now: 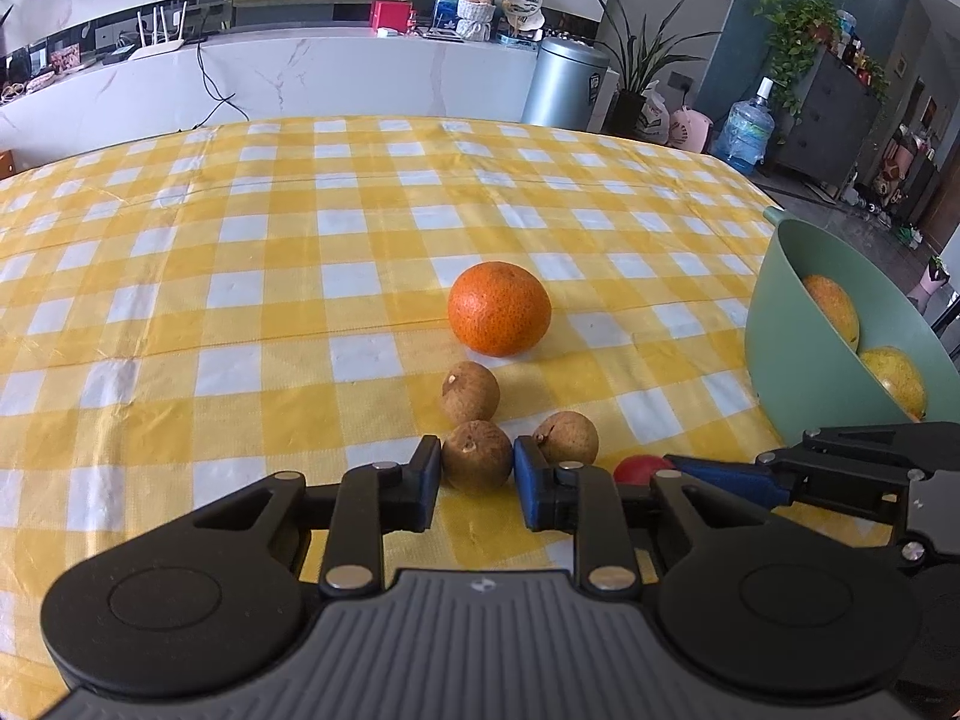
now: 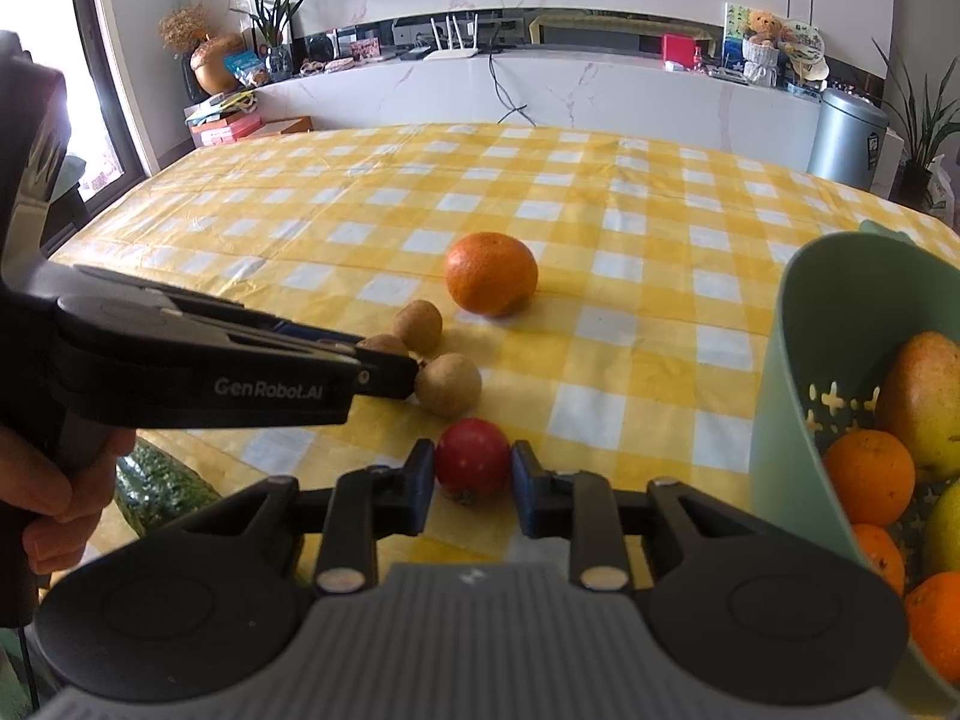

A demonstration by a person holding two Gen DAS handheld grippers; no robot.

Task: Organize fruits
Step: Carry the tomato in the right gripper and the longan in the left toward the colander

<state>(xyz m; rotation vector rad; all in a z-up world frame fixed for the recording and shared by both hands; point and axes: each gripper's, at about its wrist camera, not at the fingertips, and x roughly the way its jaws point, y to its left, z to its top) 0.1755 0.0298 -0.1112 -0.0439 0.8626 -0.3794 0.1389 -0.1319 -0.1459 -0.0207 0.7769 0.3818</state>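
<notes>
My left gripper [image 1: 477, 471] is shut on a brown longan [image 1: 477, 453] resting on the yellow checked cloth. Two more longans [image 1: 471, 390] [image 1: 567, 437] lie just beyond and to its right. Farther out sits an orange [image 1: 499, 308]. In the right wrist view my right gripper [image 2: 473, 477] is shut on a small red fruit [image 2: 472, 457], also on the cloth. The left gripper [image 2: 405, 371] reaches in there from the left, held by a hand [image 2: 66, 492]. A green basket [image 2: 798, 360] on the right holds a mango [image 2: 927, 396] and several oranges.
A dark green cucumber [image 2: 162, 489] lies near the table's front left edge, below the left gripper. The basket [image 1: 792, 324] stands tilted at the table's right edge. The cloth [image 1: 240, 252] stretches bare to the back and left. A white counter runs behind the table.
</notes>
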